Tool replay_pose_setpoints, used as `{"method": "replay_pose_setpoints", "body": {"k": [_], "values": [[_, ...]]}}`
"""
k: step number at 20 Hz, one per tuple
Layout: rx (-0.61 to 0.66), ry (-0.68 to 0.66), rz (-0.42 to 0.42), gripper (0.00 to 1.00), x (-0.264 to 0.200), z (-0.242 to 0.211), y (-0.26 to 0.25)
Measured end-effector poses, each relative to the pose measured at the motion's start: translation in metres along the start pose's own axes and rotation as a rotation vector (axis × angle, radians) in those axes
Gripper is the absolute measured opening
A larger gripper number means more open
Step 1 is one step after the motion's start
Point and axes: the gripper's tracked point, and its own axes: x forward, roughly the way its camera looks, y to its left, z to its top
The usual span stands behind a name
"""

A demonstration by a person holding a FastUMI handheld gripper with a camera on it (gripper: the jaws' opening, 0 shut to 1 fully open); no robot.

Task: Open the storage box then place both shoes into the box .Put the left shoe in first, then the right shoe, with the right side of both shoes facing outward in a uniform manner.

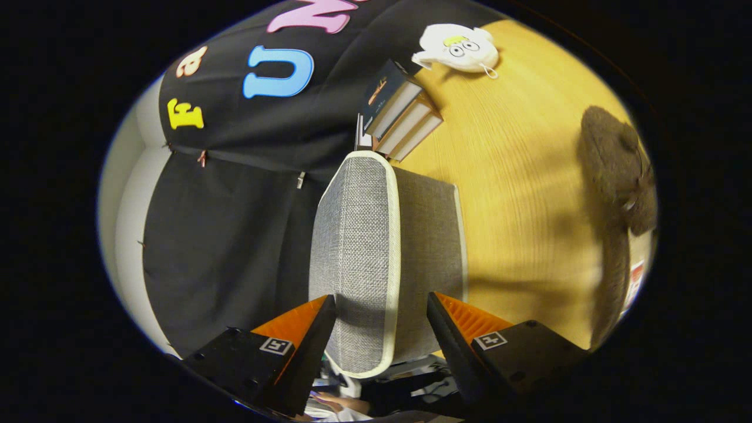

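In the gripper view, the gripper [380, 311] stood wide open, its fingers [311, 329] flanking the grey fabric storage box [376, 252] without visibly pressing it. Beyond them, books [399, 114], a white plush toy [458, 48] and a brown plush [620, 167] lay on the wooden worktop [529, 194].

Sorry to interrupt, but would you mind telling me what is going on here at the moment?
A person is working a handheld gripper on a grey fabric storage box standing on a wooden table. The box's white-trimmed lid panel lies between the spread fingers; whether they press on it is unclear. Beyond the box are stacked books, a white plush toy and a brown plush.
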Motion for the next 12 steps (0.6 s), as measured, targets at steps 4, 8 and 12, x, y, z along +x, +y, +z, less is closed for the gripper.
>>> {"method": "replay_pose_setpoints", "body": {"k": [4,8,12], "values": [[0.099,0.020,0.069,0.63,0.000,-0.001,0.009],[0.037,-0.033,0.136,0.19,-0.026,0.009,0.028],[-0.071,-0.049,0.156,0.05,-0.034,0.014,0.057]]}}
